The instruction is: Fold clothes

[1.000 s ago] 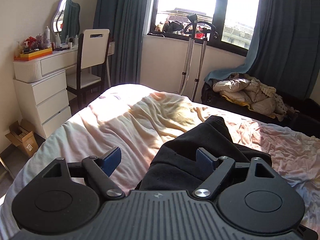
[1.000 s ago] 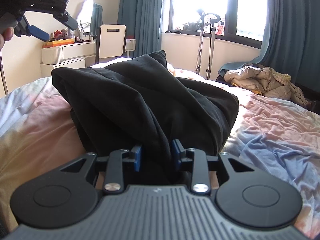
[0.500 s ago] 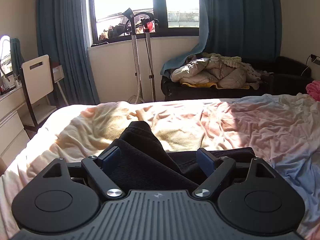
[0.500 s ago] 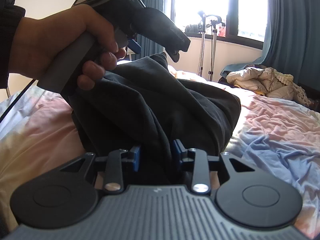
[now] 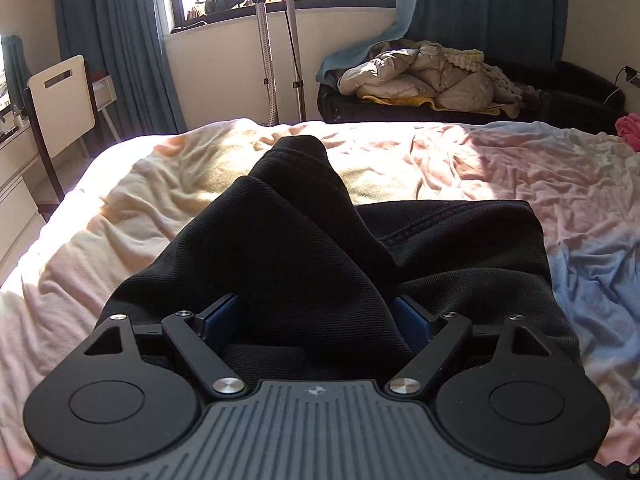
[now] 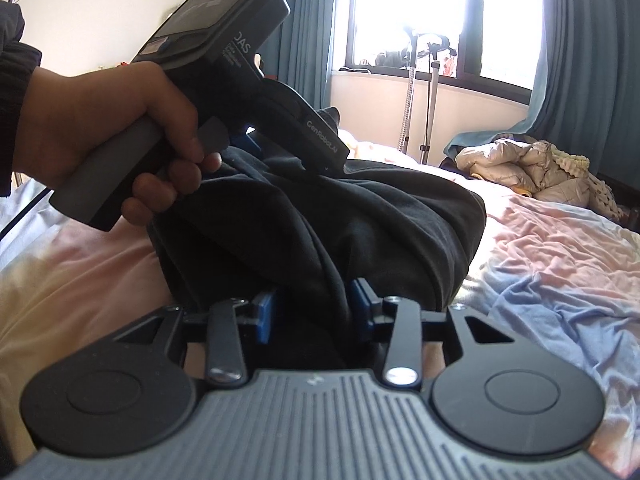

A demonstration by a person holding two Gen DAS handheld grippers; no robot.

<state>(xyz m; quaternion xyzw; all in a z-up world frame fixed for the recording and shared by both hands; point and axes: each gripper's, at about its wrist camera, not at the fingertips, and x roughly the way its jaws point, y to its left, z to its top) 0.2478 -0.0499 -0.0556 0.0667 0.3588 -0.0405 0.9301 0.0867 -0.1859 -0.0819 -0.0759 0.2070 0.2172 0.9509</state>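
Observation:
A black garment [image 5: 320, 248] lies bunched on the bed [image 5: 480, 168] with a raised ridge of cloth running away from me. My left gripper [image 5: 316, 320] is open, its blue pads on either side of that ridge. In the right wrist view the same garment [image 6: 340, 220] is a dark heap. My right gripper [image 6: 314, 312] is shut on a fold of it at the near edge. The left gripper [image 6: 280, 152], held in a hand, sits on top of the heap at the upper left.
The bed has a rumpled pink, yellow and blue sheet [image 6: 560, 248]. A pile of beige bedding [image 5: 432, 80] lies on a dark sofa by the window. A garment steamer stand [image 5: 280, 40] and a white chair [image 5: 60, 100] stand beyond the bed.
My left gripper has swung right and come down onto the garment, with the cloth ridge now between its open fingers. My right gripper has kept its hold.

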